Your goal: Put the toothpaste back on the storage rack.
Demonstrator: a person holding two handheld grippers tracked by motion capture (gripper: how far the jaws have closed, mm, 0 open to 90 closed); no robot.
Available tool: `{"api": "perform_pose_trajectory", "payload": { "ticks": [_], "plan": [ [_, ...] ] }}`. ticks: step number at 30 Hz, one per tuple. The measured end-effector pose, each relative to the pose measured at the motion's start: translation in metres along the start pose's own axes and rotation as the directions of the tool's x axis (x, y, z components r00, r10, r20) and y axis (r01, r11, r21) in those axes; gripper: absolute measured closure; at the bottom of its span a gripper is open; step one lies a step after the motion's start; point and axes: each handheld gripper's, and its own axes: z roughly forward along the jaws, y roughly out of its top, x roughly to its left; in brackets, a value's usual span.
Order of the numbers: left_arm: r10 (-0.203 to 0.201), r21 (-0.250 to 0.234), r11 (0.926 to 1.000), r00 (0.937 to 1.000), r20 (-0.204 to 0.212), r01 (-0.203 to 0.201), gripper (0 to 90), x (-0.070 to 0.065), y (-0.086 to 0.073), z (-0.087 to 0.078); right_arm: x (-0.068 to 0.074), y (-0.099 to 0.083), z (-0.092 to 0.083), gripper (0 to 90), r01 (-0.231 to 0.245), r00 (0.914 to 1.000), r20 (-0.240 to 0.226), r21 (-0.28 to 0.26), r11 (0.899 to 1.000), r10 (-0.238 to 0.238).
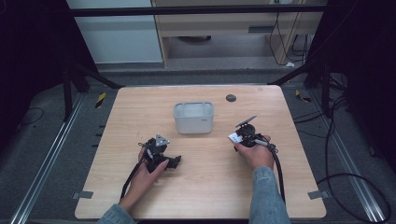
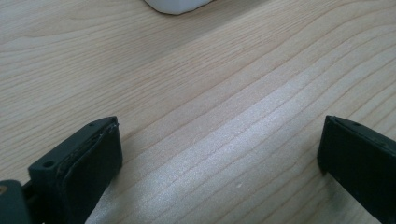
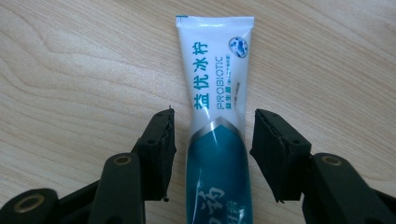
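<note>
Right tongs [image 3: 212, 140] straddle a tube [image 3: 215, 121] lying flat on the tabletop [image 3: 70, 70], one jaw to each side of the tube's waist, where the white upper half meets the teal lower half. A sliver of wood shows between each pad and the tube, so the jaws are open around it, not yet pressing. The flat crimped end points away from the camera; the teal end runs under the tongs and out of frame at the bottom. In the high view the right tongs [image 1: 243, 133] sit at the tabletop's right side, in the person's right hand [image 1: 256, 151], with a scrap of white tube [image 1: 235, 137] showing just at their tip. Left tongs [image 2: 219, 154] are open wide over bare wood, nothing between the jaws; a white rounded corner of the bin [image 2: 175, 5] shows at the top edge of that view. From above, the left tongs [image 1: 170, 161] rest low near the left hand [image 1: 149, 170], well apart from the tube. The grey bin [image 1: 193, 117] stands mid-table, between and beyond both hands, and looks empty. Judged step: the grasp on the tube, at the point of closing. Next move likely calls for squaring the jaws on the tube, closing until the pads bite without crushing the soft body, then lifting level; the bin seems the probable destination.
</note>
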Motion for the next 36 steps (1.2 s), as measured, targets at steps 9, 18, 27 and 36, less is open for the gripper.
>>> {"api": "perform_pose_trajectory", "payload": {
  "ticks": [9, 18, 27, 36],
  "plan": [
    [0.000, 0.000, 1.0000, 1.0000, 0.000, 0.000, 0.0, 0.0000, 0.0000, 0.0000, -0.0012, 0.0022, 0.0063, 50.7, -0.004, 1.0000, -0.007, 0.017, 1.000, 0.004],
    [0.000, 0.000, 1.0000, 1.0000, 0.000, 0.000, 0.0, 0.0000, 0.0000, 0.0000, -0.0026, 0.0001, 0.0105, 52.3, -0.006, 0.9999, -0.013, 0.024, 1.000, 0.006],
    [0.000, 0.000, 1.0000, 1.0000, 0.000, 0.000, 0.0, 0.0000, 0.0000, 0.0000, -0.0049, -0.0017, 0.0103, 56.9, -0.006, 0.9991, -0.042, 0.014, 1.000, 0.006],
    [0.000, 0.000, 1.0000, 1.0000, 0.000, 0.000, 0.0, 0.0000, 0.0000, 0.0000, -0.0045, 0.0016, 0.0087, 63.3, 0.033, 0.9981, -0.053, 0.063, 0.997, -0.030]
  ]
}}
